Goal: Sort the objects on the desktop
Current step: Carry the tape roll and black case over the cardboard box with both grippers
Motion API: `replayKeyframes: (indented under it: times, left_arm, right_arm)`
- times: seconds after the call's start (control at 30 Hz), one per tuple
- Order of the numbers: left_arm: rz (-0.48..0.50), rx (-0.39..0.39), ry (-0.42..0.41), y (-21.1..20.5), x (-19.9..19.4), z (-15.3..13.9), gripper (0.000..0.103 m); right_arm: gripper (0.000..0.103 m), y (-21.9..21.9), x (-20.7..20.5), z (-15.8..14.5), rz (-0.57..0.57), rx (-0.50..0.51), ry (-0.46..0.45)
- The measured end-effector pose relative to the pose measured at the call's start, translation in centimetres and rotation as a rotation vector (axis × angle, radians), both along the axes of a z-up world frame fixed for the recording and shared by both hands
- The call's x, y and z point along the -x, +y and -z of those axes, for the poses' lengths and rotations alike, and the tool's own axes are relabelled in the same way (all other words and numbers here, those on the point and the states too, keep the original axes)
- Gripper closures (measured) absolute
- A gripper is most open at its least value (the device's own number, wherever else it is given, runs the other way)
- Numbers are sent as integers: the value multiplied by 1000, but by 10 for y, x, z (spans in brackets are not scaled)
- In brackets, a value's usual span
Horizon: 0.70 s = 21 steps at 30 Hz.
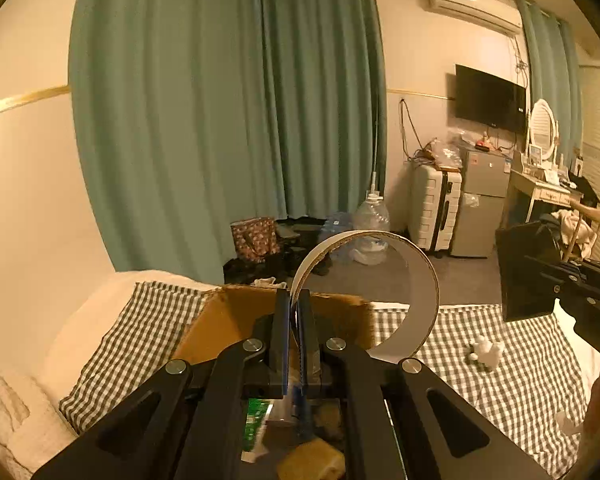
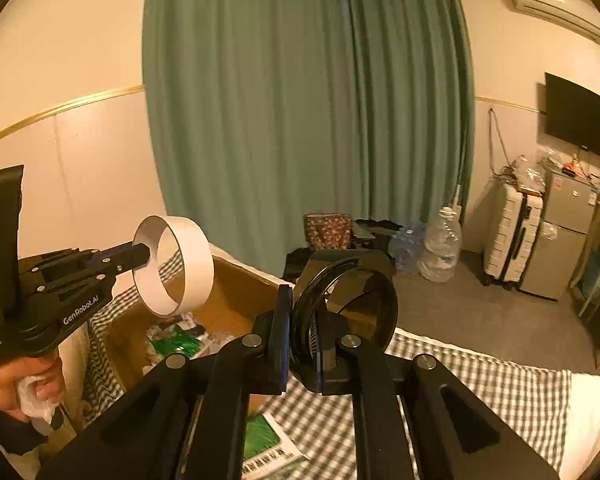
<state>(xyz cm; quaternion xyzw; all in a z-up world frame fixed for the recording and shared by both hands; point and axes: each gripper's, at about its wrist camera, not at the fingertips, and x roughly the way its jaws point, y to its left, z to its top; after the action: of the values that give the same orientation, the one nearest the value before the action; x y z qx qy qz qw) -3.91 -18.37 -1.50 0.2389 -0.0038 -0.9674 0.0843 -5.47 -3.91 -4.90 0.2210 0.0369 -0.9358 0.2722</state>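
My left gripper (image 1: 295, 312) is clamped on the wall of a wide white cardboard ring (image 1: 422, 280), holding it upright in the air above the open brown cardboard box (image 2: 236, 300). My right gripper (image 2: 302, 320) is pinched tight on the rim of a glossy black round ring-shaped container (image 2: 364, 280), which hangs just past the box's near right corner, over the green-and-white checked bedspread (image 2: 480, 380). Inside the box lie green and white packets (image 2: 176, 340). A green printed leaflet (image 2: 272, 444) rests on the bedspread beside the box. My left hand (image 2: 20, 384) also grips a crumpled white tissue (image 2: 36, 398).
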Motion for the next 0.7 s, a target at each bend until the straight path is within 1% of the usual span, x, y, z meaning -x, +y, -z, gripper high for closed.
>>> replayKeyframes:
  times: [0.07, 0.2, 0.33, 0.53, 0.7]
  left_arm:
    - [-23, -13, -9, -14, 0, 4, 101]
    - [-62, -15, -23, -34, 2, 12, 101]
    - [-74, -46, -42, -50, 5, 22, 101]
    - [-96, -56, -92, -62, 17, 43, 101]
    - [-112, -58, -156, -73, 31, 69, 101]
  right_arm:
    - [95, -13, 1, 2, -16, -3, -1]
    - [95, -39, 9, 6, -49, 3, -10]
    - [95, -62, 9, 16, -87, 1, -21]
    - [95, -84, 21, 39, -132, -4, -60]
    - [95, -101, 35, 60, -158, -13, -103]
